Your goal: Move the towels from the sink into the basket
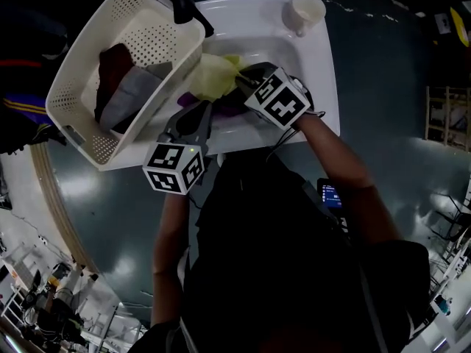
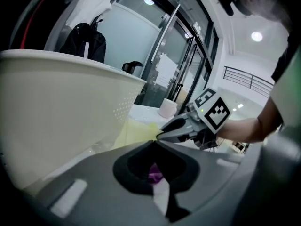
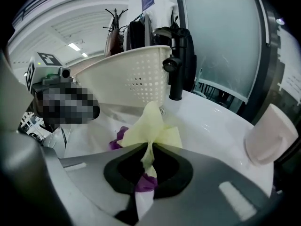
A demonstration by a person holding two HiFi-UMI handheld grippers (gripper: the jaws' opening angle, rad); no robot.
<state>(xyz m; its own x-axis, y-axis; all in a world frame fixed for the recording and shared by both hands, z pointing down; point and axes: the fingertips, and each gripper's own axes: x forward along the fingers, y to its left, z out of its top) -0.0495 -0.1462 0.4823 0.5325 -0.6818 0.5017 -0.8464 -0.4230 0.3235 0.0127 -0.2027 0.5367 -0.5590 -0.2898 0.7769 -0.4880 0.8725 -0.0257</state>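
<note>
My right gripper (image 1: 239,76) is pressed together on the yellow towel (image 1: 212,76), pinching a narrow fold of it. In the right gripper view the cloth fans out past the tips (image 3: 150,146) into a tall peak. Its long axis runs on along the gripper's own line, and the point aims up toward the basket (image 1: 81,50) and the black faucet (image 3: 176,65). From my head view that towel sits bunched over the left part of the sink (image 1: 257,20), with its far edge right at the basket's near wall. Below it a purple towel (image 3: 118,137) lies in the sink, showing beside the yellow one. My left gripper (image 1: 204,107) hangs just beside the basket wall with its tips closed against each other (image 2: 153,142). Purple cloth shows through the opening behind them, but I cannot tell whether it is caught. A dark red towel (image 1: 114,68) and a grey towel (image 1: 129,101) lie inside the basket. A white cup (image 1: 305,9) stands on the sink's far corner.
</note>
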